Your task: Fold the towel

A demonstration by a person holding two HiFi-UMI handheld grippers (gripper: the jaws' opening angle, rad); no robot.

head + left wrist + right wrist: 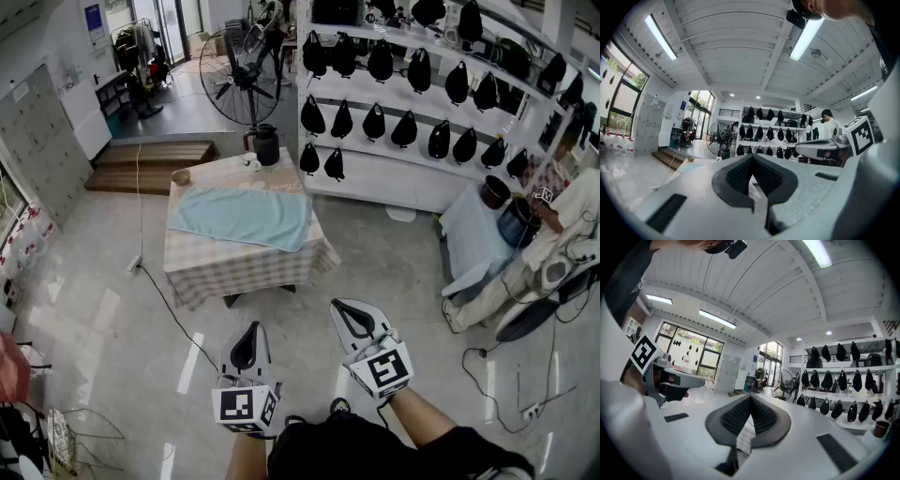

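A light blue towel [239,217] lies spread flat on a table with a checked cloth [246,264], some way ahead of me across the floor. My left gripper [247,344] and my right gripper [351,319] are held level near my body, well short of the table, side by side. Both are shut with nothing between the jaws. In the left gripper view the left gripper [751,161] shows its dark pads meeting at the tips, with the towel [689,166] small in the distance. The right gripper [750,399] looks the same in its own view.
A dark kettle [266,144], a white cup [251,161] and a small bowl [181,176] stand at the table's far edge. A standing fan [247,73] is behind it, white shelves of dark helmets [412,94] to the right. A seated person [553,234] is at right; a cable [164,291] crosses the floor.
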